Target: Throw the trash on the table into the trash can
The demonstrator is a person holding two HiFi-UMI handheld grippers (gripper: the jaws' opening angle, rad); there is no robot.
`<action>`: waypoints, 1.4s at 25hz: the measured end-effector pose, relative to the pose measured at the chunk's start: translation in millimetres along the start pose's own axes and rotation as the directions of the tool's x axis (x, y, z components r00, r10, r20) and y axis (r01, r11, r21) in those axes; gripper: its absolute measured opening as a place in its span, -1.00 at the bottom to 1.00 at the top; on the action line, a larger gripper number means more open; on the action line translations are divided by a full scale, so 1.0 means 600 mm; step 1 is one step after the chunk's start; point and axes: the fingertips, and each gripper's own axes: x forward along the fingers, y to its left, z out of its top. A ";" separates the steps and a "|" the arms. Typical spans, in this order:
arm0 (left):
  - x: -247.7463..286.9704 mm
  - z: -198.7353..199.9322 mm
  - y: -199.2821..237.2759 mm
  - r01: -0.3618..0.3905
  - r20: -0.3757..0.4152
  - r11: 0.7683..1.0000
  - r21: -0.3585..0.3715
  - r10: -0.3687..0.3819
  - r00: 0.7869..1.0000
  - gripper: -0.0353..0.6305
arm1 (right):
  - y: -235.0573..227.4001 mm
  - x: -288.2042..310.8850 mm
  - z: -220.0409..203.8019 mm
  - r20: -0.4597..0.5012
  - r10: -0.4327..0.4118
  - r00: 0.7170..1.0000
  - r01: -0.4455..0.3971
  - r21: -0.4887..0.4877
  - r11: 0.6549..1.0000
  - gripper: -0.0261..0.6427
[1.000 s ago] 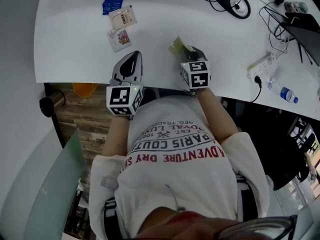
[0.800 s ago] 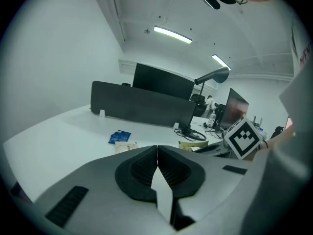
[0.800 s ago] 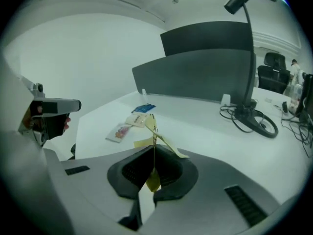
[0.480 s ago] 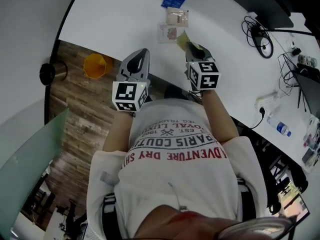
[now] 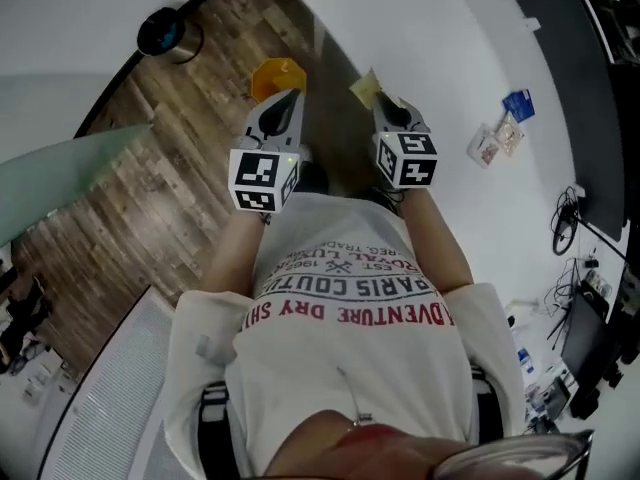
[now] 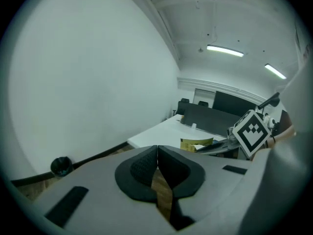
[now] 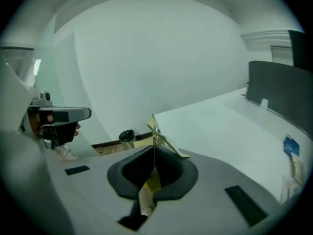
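Left gripper (image 5: 284,108) is hovering with jaws together, empty, just over the orange bin (image 5: 268,74). Right gripper (image 5: 388,108) is pinching a yellow wrapper (image 5: 366,88) by one edge, beside the table (image 5: 440,58) corner. The wrapper is likely light, thin and floppy, so an edge pinch suits. More wrappers (image 5: 498,140) are lying far right.

Where things sit around my two tongs

My left gripper (image 5: 284,103) is out over the floor (image 5: 150,178), and the trash can (image 5: 278,72) stands just beyond its tip, beside the corner of the table (image 5: 450,58). My right gripper (image 5: 388,108) is to its right, over the table's near edge, with the wrapper (image 5: 364,87) sticking out ahead of it. Farther right on the table lie a few packets (image 5: 487,148). Well off to the left, by the wall, a round bin (image 5: 165,32) stands on the floor.
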 end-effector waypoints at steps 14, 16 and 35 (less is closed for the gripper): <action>-0.118 -0.264 0.374 -0.391 -0.133 0.838 -0.381 0.369 0.920 -0.82 | 0.303 0.423 -0.155 -0.368 0.243 0.897 -0.327 -0.187 0.926 -0.83; -0.097 -0.330 0.388 -0.408 -0.165 0.812 -0.418 0.374 0.913 -0.82 | 0.292 0.486 -0.221 -0.418 0.231 0.879 -0.332 -0.187 0.925 -0.83; 0.041 -0.767 0.428 -0.430 -0.310 0.727 -0.536 0.304 0.901 -0.82 | 0.165 0.821 -0.677 -0.608 0.067 0.791 -0.274 -0.254 0.928 -0.40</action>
